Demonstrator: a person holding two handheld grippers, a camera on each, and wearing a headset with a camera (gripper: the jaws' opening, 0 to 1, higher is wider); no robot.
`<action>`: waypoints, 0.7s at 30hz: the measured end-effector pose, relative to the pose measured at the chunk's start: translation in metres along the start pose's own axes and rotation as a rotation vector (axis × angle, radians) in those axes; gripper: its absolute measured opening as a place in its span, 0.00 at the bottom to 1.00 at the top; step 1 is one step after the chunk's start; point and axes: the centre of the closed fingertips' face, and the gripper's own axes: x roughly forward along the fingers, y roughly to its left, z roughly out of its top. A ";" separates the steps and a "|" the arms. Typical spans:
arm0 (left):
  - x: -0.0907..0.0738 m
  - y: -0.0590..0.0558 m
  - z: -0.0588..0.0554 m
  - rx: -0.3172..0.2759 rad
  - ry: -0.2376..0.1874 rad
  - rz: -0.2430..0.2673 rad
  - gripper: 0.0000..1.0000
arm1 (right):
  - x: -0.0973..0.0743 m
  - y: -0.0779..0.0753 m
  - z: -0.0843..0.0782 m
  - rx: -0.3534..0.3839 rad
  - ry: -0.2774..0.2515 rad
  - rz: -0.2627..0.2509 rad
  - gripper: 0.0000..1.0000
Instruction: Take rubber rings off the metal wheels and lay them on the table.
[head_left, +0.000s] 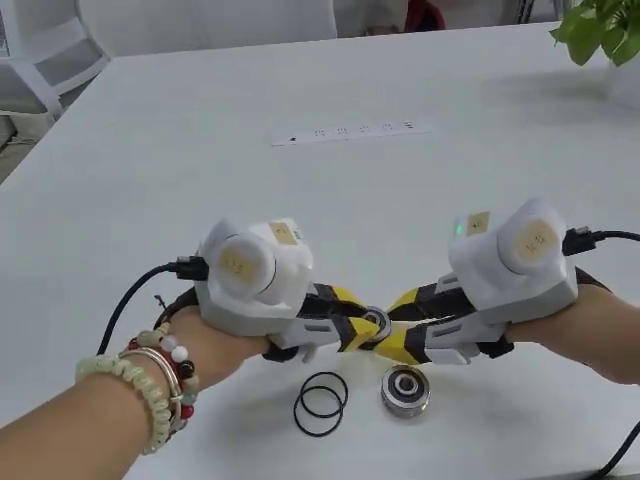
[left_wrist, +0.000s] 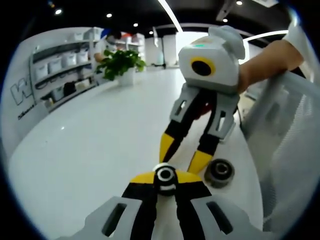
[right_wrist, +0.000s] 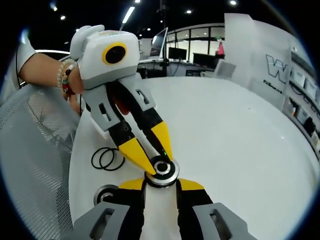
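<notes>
**Item 1, left gripper (head_left: 358, 322).** We record its yellow-tipped jaws closed on a small metal wheel (head_left: 376, 321), which is held just above the white table (head_left: 300, 200) near its front edge. The left gripper view gives the grip most plainly, with both tips pressed against the wheel's sides.

**Item 2, right gripper (head_left: 396, 326).** Its jaws are partly spread, and the tips meet the same wheel from the opposite side. The left gripper view lets us see the gap between them. Whether they touch the rim we cannot tell, and we can confirm no hold.

**Item 3, rubber rings (head_left: 321, 402).** We count two thin black loops, overlapping, lying flat on the table just nearer than the grippers. The right gripper view places them beside the left gripper's jaws.

**Item 4, second wheel (head_left: 405, 390).** It lies flat just right of the rings, apart from them.

**Item 5, surroundings.**
- A power strip (head_left: 350, 131) is set into the table, well beyond the work.
- A leafy plant (head_left: 600, 30) stands at the far right corner.
- Bead bracelets (head_left: 160, 375) sit on the left wrist.
- The gripper views add a mesh chair back (right_wrist: 35, 150) and shelving (left_wrist: 60, 75).
</notes>
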 end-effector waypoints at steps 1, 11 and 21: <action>0.000 0.000 0.000 -0.001 -0.001 0.000 0.14 | -0.001 -0.001 0.000 0.004 -0.001 0.003 0.20; -0.001 0.000 0.000 -0.002 -0.005 -0.001 0.14 | -0.004 -0.003 -0.002 0.045 0.006 0.014 0.16; -0.001 0.000 0.001 -0.001 -0.006 0.000 0.14 | -0.001 -0.002 0.003 0.072 -0.015 0.006 0.24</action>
